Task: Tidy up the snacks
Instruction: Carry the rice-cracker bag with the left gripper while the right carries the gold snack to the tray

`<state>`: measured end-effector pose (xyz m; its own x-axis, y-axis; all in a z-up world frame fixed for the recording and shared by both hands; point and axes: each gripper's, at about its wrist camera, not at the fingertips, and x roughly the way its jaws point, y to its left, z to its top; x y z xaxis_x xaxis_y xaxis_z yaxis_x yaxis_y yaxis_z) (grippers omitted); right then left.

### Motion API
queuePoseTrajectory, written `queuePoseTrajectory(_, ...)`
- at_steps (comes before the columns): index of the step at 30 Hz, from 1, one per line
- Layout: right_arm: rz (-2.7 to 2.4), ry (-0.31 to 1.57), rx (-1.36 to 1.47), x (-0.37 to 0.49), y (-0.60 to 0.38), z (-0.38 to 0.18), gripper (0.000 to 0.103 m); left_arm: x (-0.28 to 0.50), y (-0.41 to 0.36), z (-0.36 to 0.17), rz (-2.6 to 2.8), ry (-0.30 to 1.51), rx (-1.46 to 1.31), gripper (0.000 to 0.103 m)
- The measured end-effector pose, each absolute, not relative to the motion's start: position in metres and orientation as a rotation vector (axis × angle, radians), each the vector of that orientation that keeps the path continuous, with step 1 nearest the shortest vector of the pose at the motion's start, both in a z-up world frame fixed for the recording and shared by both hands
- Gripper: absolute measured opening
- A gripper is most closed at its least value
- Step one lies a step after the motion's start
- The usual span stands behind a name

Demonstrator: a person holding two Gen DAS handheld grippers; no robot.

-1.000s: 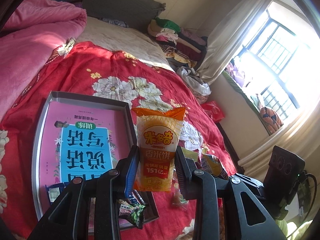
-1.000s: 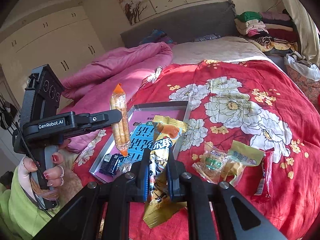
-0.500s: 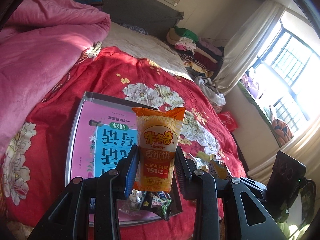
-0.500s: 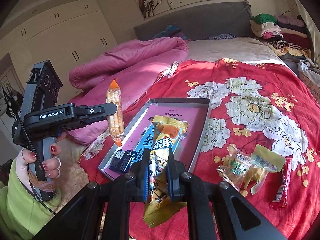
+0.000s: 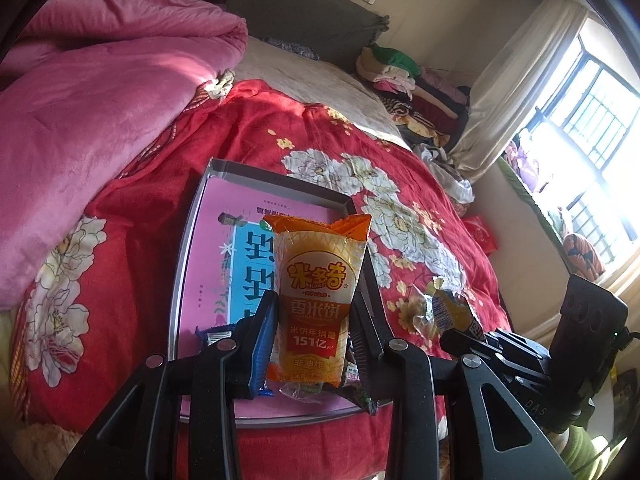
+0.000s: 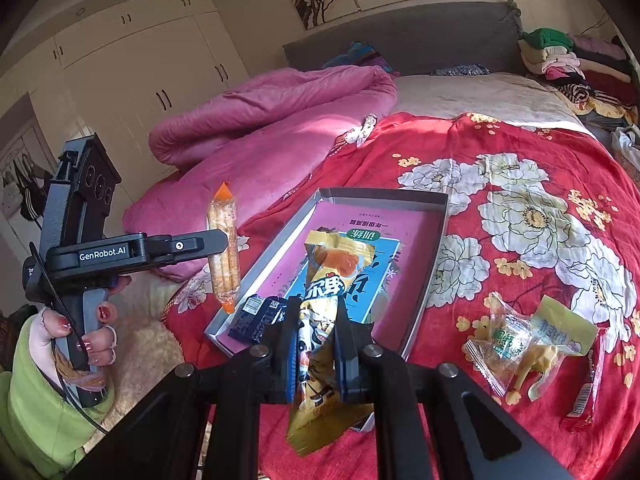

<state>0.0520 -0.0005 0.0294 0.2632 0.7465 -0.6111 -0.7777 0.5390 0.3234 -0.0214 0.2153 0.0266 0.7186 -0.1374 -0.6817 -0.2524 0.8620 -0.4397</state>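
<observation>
Left wrist view showed the left gripper clamped on an upright orange-and-white plastic rice cracker packet, held above the near end of a shallow grey metal tray lying on the red floral bed cover. Right of that tray, the right gripper was closed tight on a yellow foil snack bag. Small dark wrapped sweets lay inside the tray's near corner.

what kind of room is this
A bedroom, almost certainly: the snacks lie on a bed with a red floral bedspread, a bunched pink quilt and a grey headboard, with built-in wardrobes alongside.
</observation>
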Motion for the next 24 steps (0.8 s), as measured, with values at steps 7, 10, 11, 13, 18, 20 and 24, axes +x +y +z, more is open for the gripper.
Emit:
queuePoseTrajectory(7,1.035,0.806,-0.059,0.052,0.005,0.022,0.014,-0.021,0.206,0.015,0.092,0.827,-0.501,0.036)
queuePoseTrajectory(10,1.033,0.807,-0.065,0.052,0.007,0.021,0.015,-0.020,0.202,0.008,0.102,0.856,-0.492,0.036)
queuePoseTrajectory(11,1.033,0.811,-0.065,0.053,0.007,0.020,0.015,-0.019,0.201,0.005,0.104,0.866,-0.492,0.036)
queuePoseTrajectory(13,1.032,0.817,-0.065,0.053,0.008,0.017,0.014,-0.018,0.197,0.001,0.108,0.882,-0.474,0.036)
queuePoseTrajectory(18,1.031,0.838,-0.073,0.053,0.012,0.011,0.015,-0.017,0.193,-0.009,0.111,0.921,-0.472,0.036)
queuePoseTrajectory(20,1.030,0.844,-0.078,0.053,0.013,0.009,0.014,-0.016,0.193,-0.012,0.111,0.931,-0.476,0.036)
queuePoseTrajectory(24,1.024,0.850,-0.086,0.053,0.015,0.005,0.014,-0.014,0.193,-0.018,0.117,0.949,-0.478,0.036)
